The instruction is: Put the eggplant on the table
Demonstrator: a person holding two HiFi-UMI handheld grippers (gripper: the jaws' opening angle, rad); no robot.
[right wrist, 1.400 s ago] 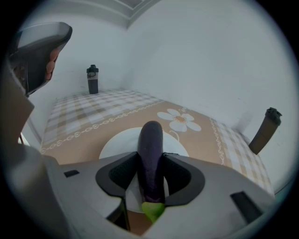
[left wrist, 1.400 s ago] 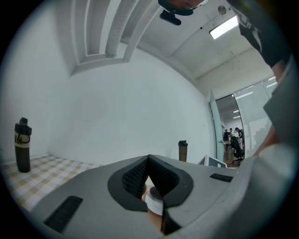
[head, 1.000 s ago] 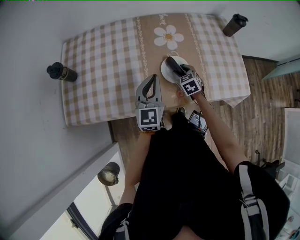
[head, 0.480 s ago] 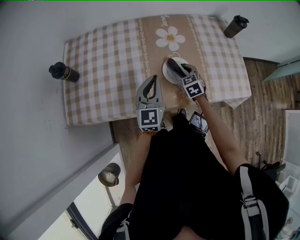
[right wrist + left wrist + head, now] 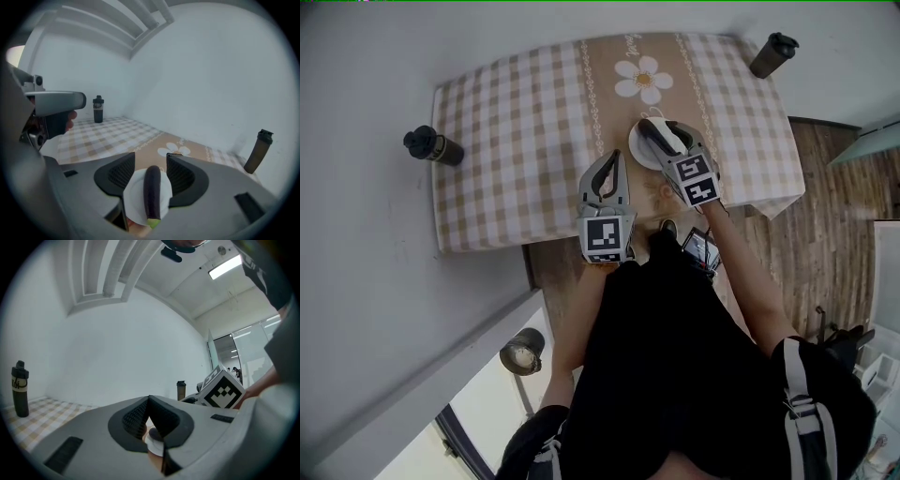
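A dark purple eggplant (image 5: 152, 189) lies on a small white plate (image 5: 133, 197), its green stem end toward the camera. My right gripper (image 5: 151, 169) hangs just above with its jaws open, one on each side of the eggplant, a gap showing on both sides. In the head view the right gripper (image 5: 657, 128) covers the plate (image 5: 637, 150) on the checked tablecloth (image 5: 516, 141). My left gripper (image 5: 614, 157) is shut on nothing, to the plate's left by the table's near edge. In the left gripper view the left gripper (image 5: 149, 400) shows its pads pressed together.
A black bottle (image 5: 432, 146) stands off the table's left side and another bottle (image 5: 771, 53) off the far right corner. A daisy print (image 5: 643, 77) marks the cloth beyond the plate. Wooden floor (image 5: 825, 216) lies to the right of the table.
The head camera has shifted a little, so the table sits slightly lower right in the picture. Both grippers stay about where they were over the table; nothing was taken hold of or let go.
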